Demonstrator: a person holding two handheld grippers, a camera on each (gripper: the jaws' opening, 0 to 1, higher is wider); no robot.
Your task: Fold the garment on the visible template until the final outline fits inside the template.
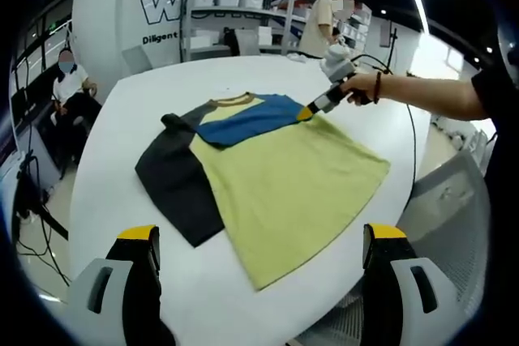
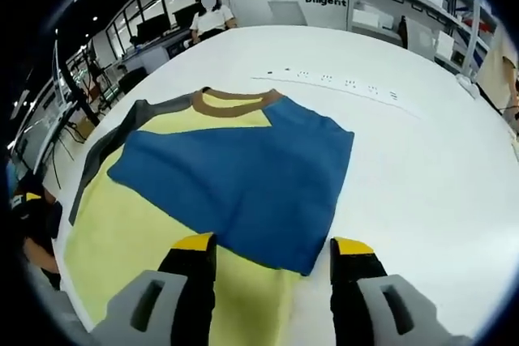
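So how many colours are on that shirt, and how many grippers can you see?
Shirt colours: 4 (yellow-green, blue, dark grey, brown collar)
Hand-held grippers: 2 (left hand-held gripper, right hand-held gripper)
Shirts: 1
Total things: 3

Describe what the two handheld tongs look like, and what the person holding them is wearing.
Both tongs have grey moulded bodies with slotted sides, black jaws and yellow tips: the left tongs and the right tongs. A thin cable trails from the right one. The person's hand carries a dark wristband; the sleeve is black.
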